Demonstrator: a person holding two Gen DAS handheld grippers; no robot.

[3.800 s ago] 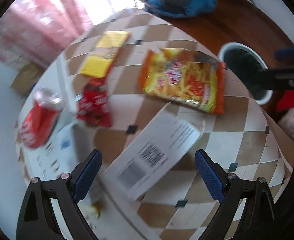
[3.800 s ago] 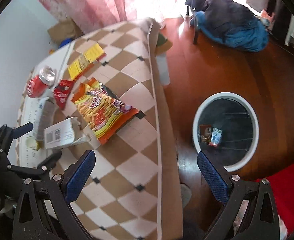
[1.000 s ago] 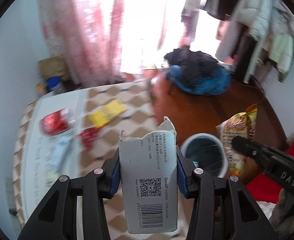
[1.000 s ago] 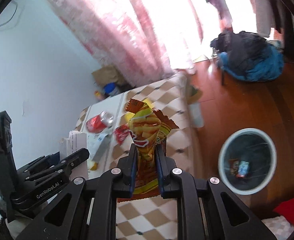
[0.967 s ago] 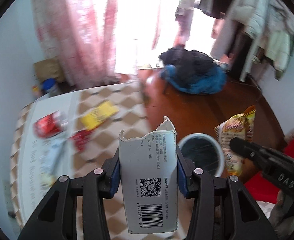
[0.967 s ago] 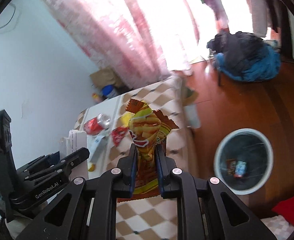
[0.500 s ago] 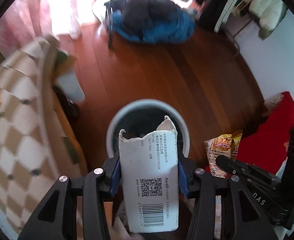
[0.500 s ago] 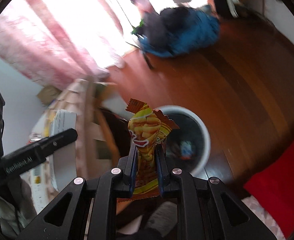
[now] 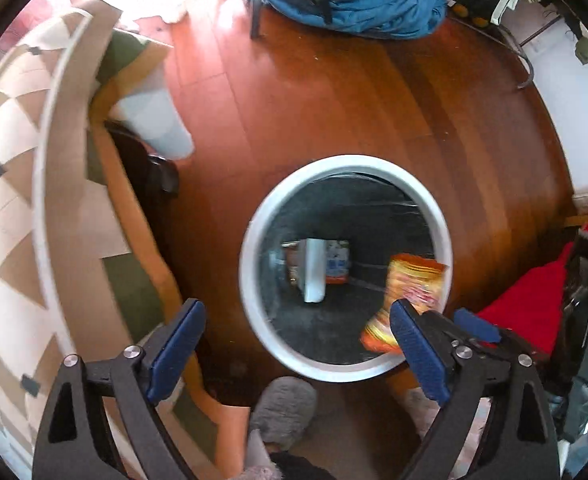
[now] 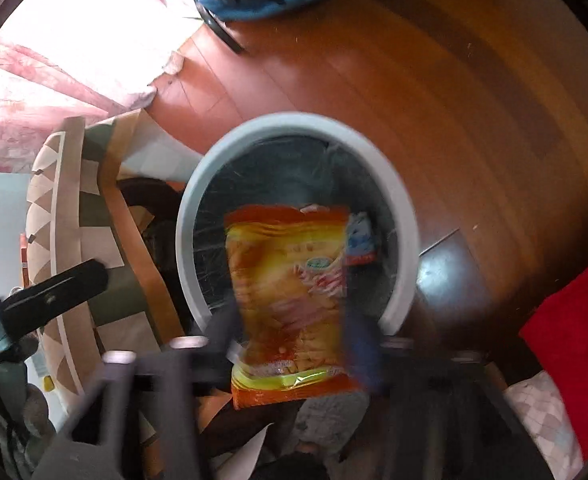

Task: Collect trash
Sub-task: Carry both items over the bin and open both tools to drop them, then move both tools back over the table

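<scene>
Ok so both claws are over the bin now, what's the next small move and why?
Probably lift both claws away and head back toward the table. The left claw stands open and empty, its jaws just opened, and the white carton lies inside the bin. The right claw has just opened too, with the snack bag dropping over the bin.

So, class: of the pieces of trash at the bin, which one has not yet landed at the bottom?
The orange snack bag: it hangs blurred at the bin's rim, while the white box stands on the bottom.
</scene>
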